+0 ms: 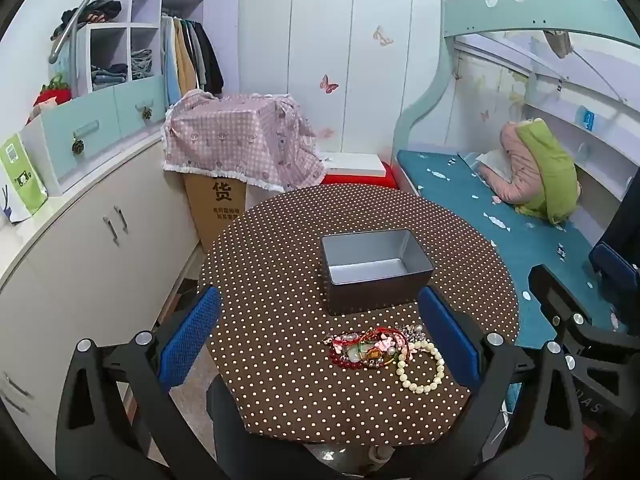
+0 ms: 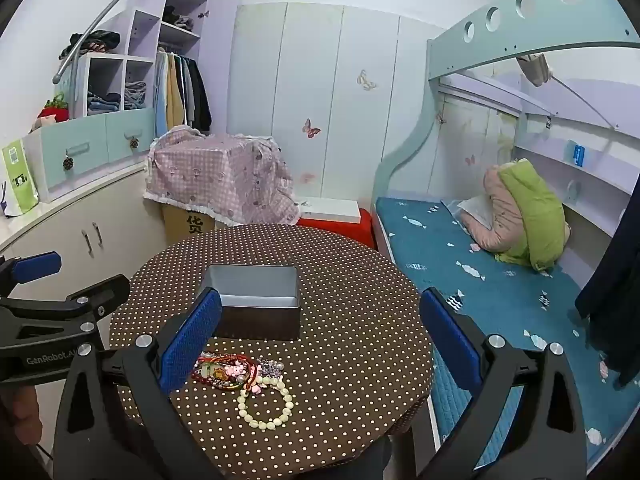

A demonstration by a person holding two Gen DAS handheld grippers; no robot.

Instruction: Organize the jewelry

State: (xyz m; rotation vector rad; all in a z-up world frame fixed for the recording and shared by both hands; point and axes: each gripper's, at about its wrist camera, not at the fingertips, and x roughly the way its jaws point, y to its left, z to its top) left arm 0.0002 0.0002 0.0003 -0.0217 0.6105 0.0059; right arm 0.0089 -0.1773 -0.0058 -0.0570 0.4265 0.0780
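both released grippers, left gripper (image 1: 318, 338) and right gripper (image 2: 320, 338), hover over jewelry pile (image 1: 384, 354).

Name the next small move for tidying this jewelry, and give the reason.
Probably lower the right gripper onto the cream bead bracelet. It lies at the pile's near edge, least tangled; the metal tin stands empty behind it, and both grippers' jaws are open, holding nothing.

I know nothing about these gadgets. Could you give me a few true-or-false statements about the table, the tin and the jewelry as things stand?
1. The metal tin is empty. True.
2. The jewelry pile lies inside the tin. False: it lies on the polka-dot table, in front of the tin.
3. The cream bead bracelet sits at the pile's edge. True.
4. The left gripper holds a bracelet. False: it is open and holds nothing.
5. The right gripper is open. True.
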